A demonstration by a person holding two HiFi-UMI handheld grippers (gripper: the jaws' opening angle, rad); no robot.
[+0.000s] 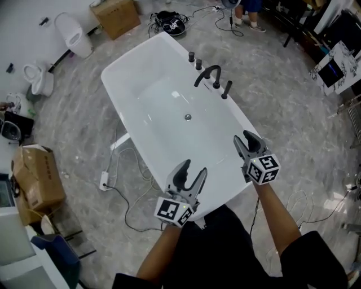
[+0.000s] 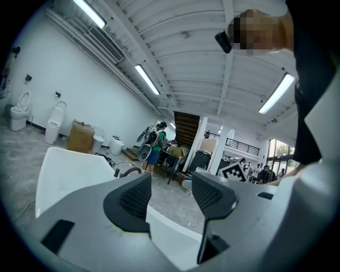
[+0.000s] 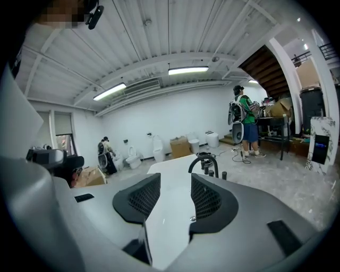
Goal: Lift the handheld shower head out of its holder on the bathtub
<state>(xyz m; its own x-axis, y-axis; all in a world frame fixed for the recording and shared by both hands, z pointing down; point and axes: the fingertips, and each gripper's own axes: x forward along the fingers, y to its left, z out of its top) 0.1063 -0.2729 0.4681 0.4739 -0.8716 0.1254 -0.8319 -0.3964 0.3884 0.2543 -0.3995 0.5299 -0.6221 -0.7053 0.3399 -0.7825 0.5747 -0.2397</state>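
Observation:
A white freestanding bathtub (image 1: 132, 76) stands on the grey floor, running away from me. On its right rim are a black curved spout (image 1: 207, 73), two black knobs (image 1: 195, 60) and the slim black handheld shower head (image 1: 227, 89), upright in its holder. My left gripper (image 1: 192, 169) hovers open over the tub's near end. My right gripper (image 1: 246, 139) is open over the near right rim, well short of the shower head. In the right gripper view the open right gripper (image 3: 175, 194) points along the tub toward the spout (image 3: 203, 159) and shower head (image 3: 224, 174). The left gripper (image 2: 171, 188) holds nothing.
Toilets (image 1: 73, 34) and a cardboard box (image 1: 115, 16) stand beyond the tub's far end, another box (image 1: 36, 180) at the left. Cables and a power strip (image 1: 105, 180) lie on the floor left of the tub. A person (image 3: 244, 125) stands far back.

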